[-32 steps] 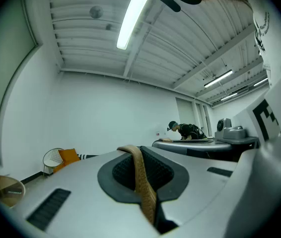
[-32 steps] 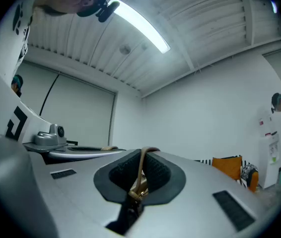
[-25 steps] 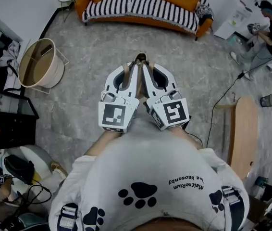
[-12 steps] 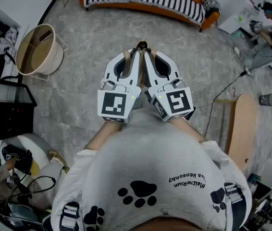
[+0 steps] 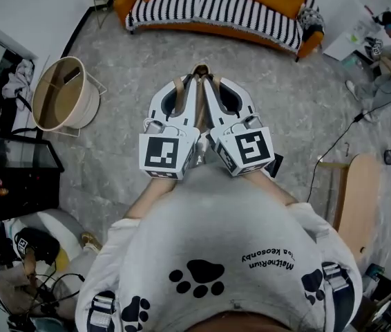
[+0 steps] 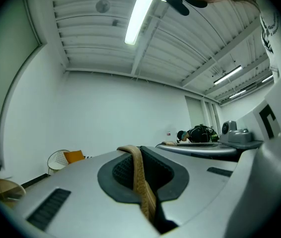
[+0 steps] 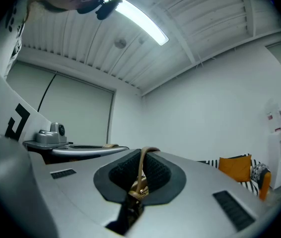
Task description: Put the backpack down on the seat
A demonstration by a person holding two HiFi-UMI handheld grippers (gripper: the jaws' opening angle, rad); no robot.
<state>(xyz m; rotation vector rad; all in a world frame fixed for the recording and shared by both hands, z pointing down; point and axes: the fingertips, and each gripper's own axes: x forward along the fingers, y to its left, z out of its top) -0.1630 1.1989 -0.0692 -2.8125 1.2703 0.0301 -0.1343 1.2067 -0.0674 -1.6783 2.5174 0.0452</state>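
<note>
Your left claw [image 5: 190, 88] is pressed together on a tan backpack strap [image 6: 138, 175], which loops up over the dark pads. Your right claw [image 5: 211, 88] pinches a second strap [image 7: 141, 168] the same way, with a small metal fitting caught at the pads. The claws sit side by side, tips nearly touching, above the floor [image 5: 112, 164]. The rest of the backpack is hidden. The striped sofa [image 5: 216, 9] stands well ahead of them.

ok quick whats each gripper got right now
left gripper: closed, holding a broad tan strap
right gripper: closed, holding a thin tan strap
</note>
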